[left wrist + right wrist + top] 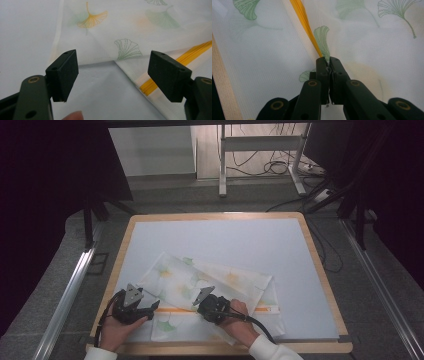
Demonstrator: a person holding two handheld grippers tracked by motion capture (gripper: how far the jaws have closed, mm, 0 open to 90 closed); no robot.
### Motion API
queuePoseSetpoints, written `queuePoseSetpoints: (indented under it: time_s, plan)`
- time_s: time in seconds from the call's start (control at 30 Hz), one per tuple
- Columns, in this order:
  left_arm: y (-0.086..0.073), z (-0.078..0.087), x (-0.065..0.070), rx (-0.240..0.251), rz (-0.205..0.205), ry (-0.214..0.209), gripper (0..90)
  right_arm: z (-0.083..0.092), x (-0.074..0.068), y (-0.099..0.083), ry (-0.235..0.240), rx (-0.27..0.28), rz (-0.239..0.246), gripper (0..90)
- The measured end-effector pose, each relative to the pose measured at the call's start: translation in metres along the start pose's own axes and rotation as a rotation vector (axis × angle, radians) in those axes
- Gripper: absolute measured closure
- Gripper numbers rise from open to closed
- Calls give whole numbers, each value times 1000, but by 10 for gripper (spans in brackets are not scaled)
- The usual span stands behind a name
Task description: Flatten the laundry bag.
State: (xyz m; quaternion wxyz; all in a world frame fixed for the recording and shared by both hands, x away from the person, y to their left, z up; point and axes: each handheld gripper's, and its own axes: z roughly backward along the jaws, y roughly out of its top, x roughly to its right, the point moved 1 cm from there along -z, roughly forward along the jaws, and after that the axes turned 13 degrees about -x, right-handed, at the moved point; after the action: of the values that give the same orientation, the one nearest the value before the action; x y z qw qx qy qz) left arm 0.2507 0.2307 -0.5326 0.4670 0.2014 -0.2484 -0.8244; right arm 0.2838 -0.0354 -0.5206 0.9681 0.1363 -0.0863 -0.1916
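A white mesh bag (210,282) printed with green and orange ginkgo leaves lies flat on the pale blue mat (225,240), its orange zipper (175,310) running along the near side. My right gripper (202,306) is shut, pinching the bag's fabric (367,37) right beside the zipper (303,20); the jaws (329,61) meet with mesh between them. My left gripper (152,307) sits low at the bag's left end. Its jaws (112,65) stand wide open over bare mat, with the bag's edge (125,32) and zipper (185,58) just beyond them.
The mat lies on a wooden-rimmed table (320,265). The far half of the mat is bare. Beyond the table, a metal frame (260,150) and cables lie on the floor. A fingertip (73,116) shows under the left jaw.
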Motion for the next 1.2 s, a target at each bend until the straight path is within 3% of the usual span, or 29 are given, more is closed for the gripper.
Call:
queuePoseSetpoints:
  time_s: [0.43,0.7,1.2]
  plan:
    - [0,2,1,12,8,-6,246,14,11,-1,2,58,-26,881]
    - [0,2,1,8,-2,-10,249,30,22,1,6,122,-53,885]
    - [0,0,2,4,-14,-10,249,44,43,0,3,159,-84,891]
